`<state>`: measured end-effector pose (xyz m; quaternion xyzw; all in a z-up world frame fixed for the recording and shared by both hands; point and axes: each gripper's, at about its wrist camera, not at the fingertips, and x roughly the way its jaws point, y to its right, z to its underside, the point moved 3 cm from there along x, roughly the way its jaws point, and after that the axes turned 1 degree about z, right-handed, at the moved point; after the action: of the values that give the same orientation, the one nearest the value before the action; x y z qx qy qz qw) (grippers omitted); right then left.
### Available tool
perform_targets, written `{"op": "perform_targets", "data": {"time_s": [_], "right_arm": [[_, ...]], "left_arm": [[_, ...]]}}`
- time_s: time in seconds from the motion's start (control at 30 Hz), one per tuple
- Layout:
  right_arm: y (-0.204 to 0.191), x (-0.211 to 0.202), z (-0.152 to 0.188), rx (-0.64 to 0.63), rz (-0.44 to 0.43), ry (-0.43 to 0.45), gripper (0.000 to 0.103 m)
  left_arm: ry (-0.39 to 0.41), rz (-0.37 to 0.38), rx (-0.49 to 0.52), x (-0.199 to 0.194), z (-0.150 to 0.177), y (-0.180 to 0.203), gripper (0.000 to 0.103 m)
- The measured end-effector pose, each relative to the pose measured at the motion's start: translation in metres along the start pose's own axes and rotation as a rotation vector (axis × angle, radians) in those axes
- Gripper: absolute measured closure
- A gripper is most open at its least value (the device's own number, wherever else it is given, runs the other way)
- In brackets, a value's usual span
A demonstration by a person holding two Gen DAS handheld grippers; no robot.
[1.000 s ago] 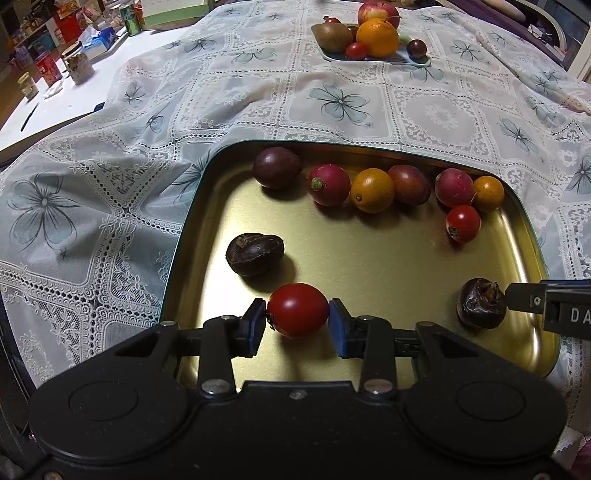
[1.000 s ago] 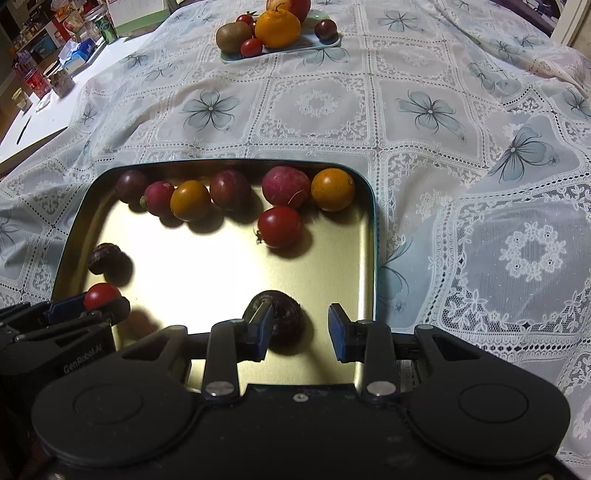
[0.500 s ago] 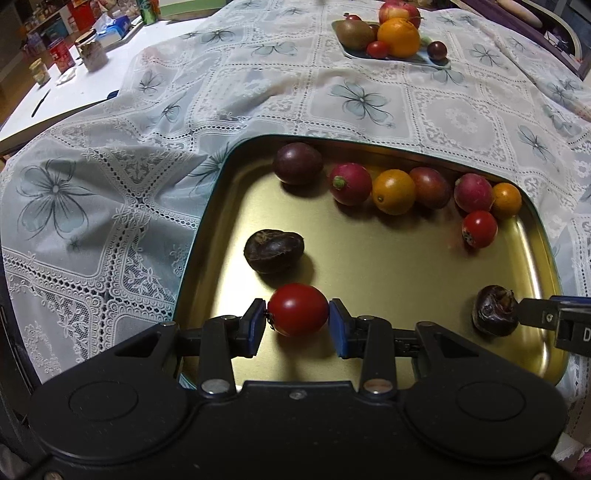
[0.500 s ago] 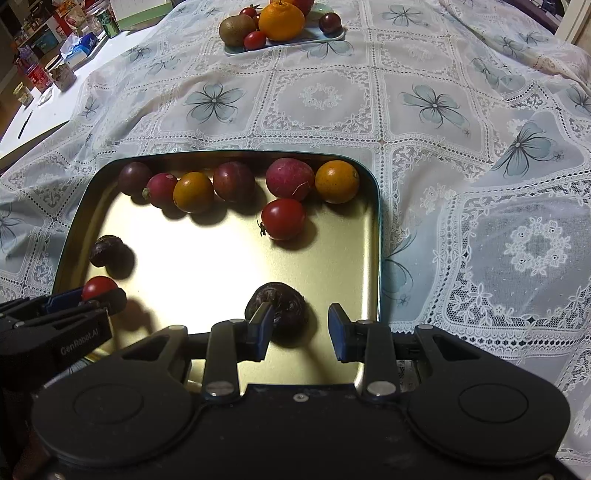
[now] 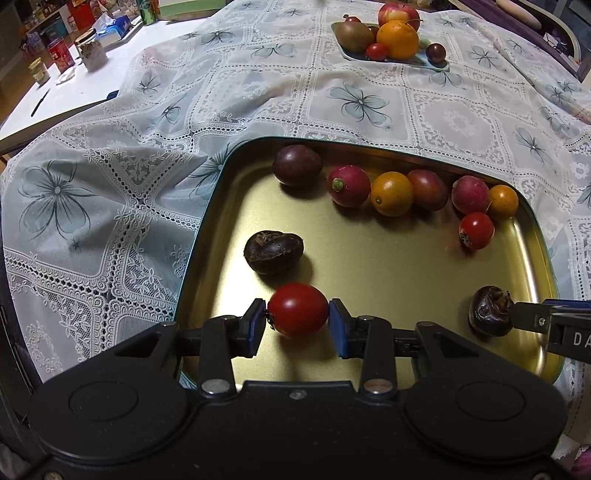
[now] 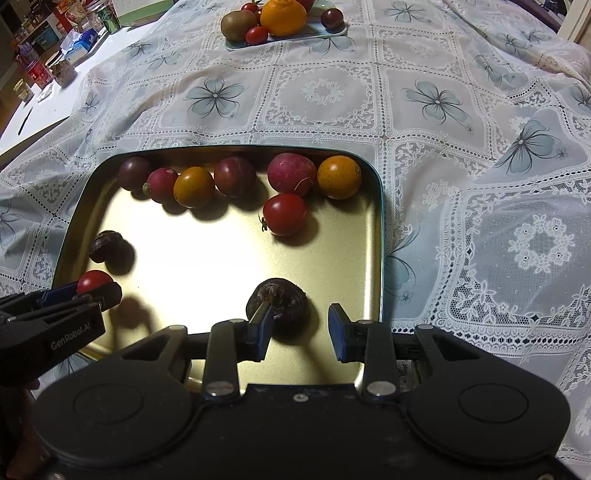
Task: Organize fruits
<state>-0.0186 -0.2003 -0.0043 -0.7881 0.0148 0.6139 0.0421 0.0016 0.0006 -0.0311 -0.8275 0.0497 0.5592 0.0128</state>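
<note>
While the L gripper hangs steeply over the near-left part of the tray, we see its blue pads pinching a red tomato from both sides, so it's clamped on that tomato, w/ the fruit's shadow on the gold floor just below. A chestnut lies on the tray just beyond it, not touching.

The R gripper points down at the tray's near-right part. Its pads stand apart w/ nothing pressed between them. A dark bulb sits on the tray at the tips, partly behind the left finger. From the L cam that finger's tip looks to touch the bulb's side; we can't tell if it really presses.

Along the far wall of the tray we count six fruits in a loose row: a purple one alone at the left end, then a radish, an orange one, a plum, a 2nd radish and a small orange one, most touching neighbours. A 2nd tomato lies just in front of the right end.

The tray rests on a lace cloth. Far back, a plate holds bigger fruit, incl. a kiwi and an orange.
</note>
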Motion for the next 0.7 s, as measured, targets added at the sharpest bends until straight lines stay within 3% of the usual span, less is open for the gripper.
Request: {"op": "perform_targets", "data": {"time_s": [0.7], "right_arm": [[-0.0026,0.0030,0.0033,-0.013,-0.008,-0.019,0.068]], "left_arm": [[0.002,0.012,0.012,-0.0003,0.0016,0.0025,0.057]]}}
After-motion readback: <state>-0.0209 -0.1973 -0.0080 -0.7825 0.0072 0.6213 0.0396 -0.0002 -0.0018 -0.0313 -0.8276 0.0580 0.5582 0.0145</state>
